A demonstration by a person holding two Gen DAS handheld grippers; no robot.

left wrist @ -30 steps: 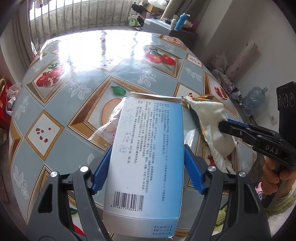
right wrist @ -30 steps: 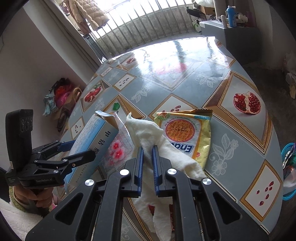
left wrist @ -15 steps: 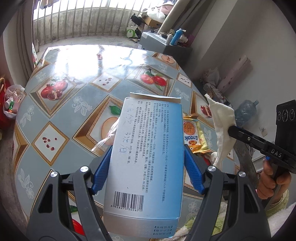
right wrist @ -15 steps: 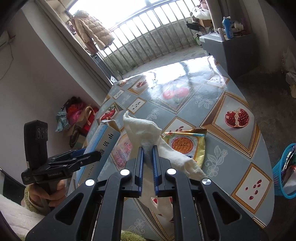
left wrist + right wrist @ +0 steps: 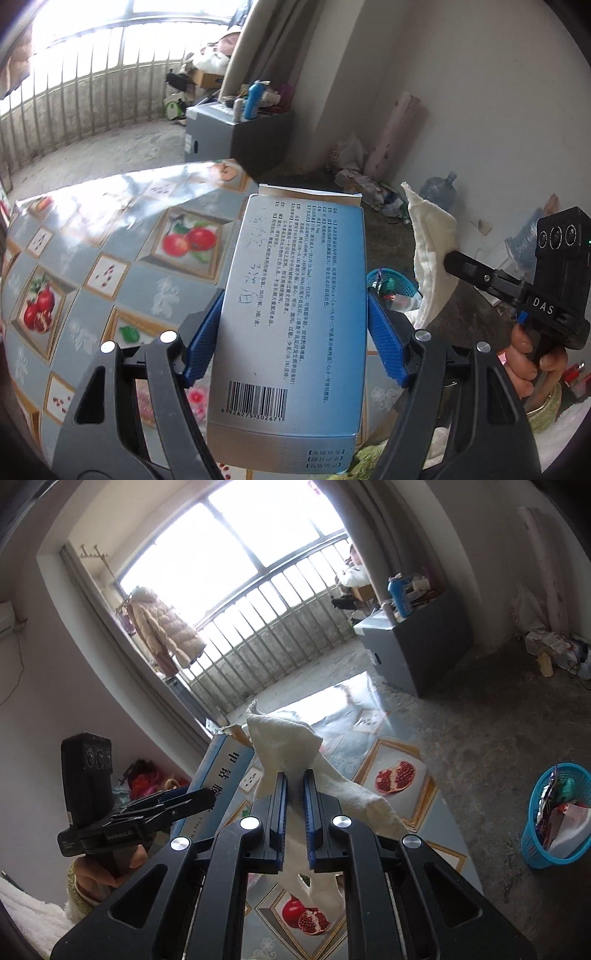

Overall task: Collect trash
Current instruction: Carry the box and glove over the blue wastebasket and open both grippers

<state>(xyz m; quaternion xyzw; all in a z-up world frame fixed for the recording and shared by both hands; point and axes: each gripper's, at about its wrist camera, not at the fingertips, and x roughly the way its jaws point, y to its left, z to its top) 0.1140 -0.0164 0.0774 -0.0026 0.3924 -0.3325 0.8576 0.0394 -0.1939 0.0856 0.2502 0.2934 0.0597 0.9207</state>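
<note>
My left gripper (image 5: 293, 314) is shut on a blue and silver cardboard box (image 5: 291, 306) with printed text and a barcode, lifted above the table. The same box (image 5: 221, 775) shows in the right wrist view, held by the left gripper (image 5: 207, 799). My right gripper (image 5: 294, 775) is shut on a crumpled white tissue (image 5: 291, 749) that drapes down past its fingers. In the left wrist view the tissue (image 5: 430, 251) hangs from the right gripper (image 5: 448, 260) to the right of the box. A blue plastic waste basket (image 5: 554, 812) with wrappers in it stands on the floor at the right, partly seen as the basket (image 5: 391, 277).
The round table (image 5: 92, 240) with its fruit-print cloth lies below and to the left; its edge (image 5: 443, 812) faces the basket. A grey cabinet (image 5: 413, 646) with bottles stands by the wall. Clutter and a water jug (image 5: 439, 192) lie on the concrete floor.
Both grippers have risen off the table with the box and the tissue and swung toward the right. The yellow snack wrapper has dropped out of sight, and the blue basket has come into view.
</note>
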